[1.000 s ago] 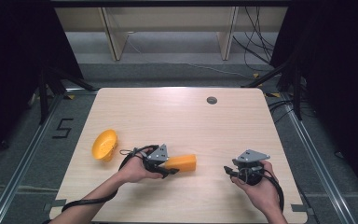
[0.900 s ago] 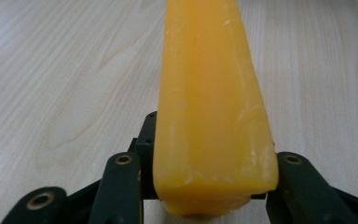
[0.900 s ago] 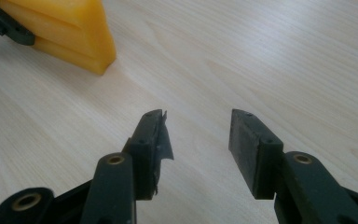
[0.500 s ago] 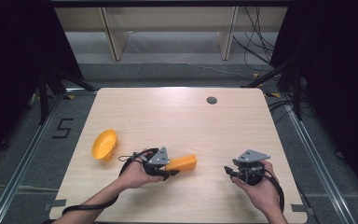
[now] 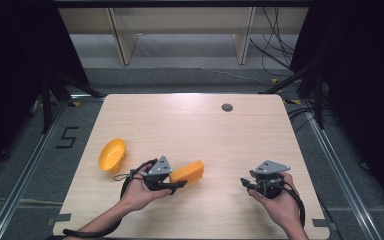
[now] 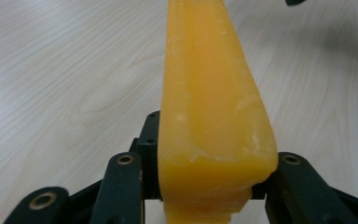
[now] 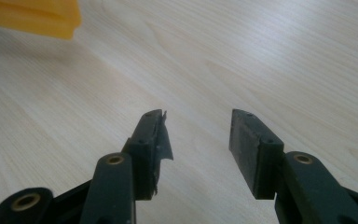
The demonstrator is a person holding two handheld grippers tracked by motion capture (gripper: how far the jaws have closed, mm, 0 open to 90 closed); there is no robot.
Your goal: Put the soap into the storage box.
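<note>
Table (image 5: pixel 190 130) of pale wood carries an orange plastic bowl (image 5: pixel 112 155) beside the left tool (image 5: pixel 179 180), which clamps an orange foam wedge (image 5: pixel 188 172), while the right tool (image 5: pixel 245 183) gapes empty.

Pale matt wood-grain table (image 5: pixel 190 125), waxy orange wedge (image 6: pixel 214 116) with smooth, slightly glossy faces, glossy orange bowl (image 5: pixel 112 155)

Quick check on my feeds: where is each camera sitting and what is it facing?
High view: above the near edge, looking down on the table; both forearms and tongs show.
Left gripper view: rides the left tongs, facing the clamped orange wedge.
Right gripper view: rides the right tongs, open over bare wood.
Shared: the wedge shows in all three.
</note>
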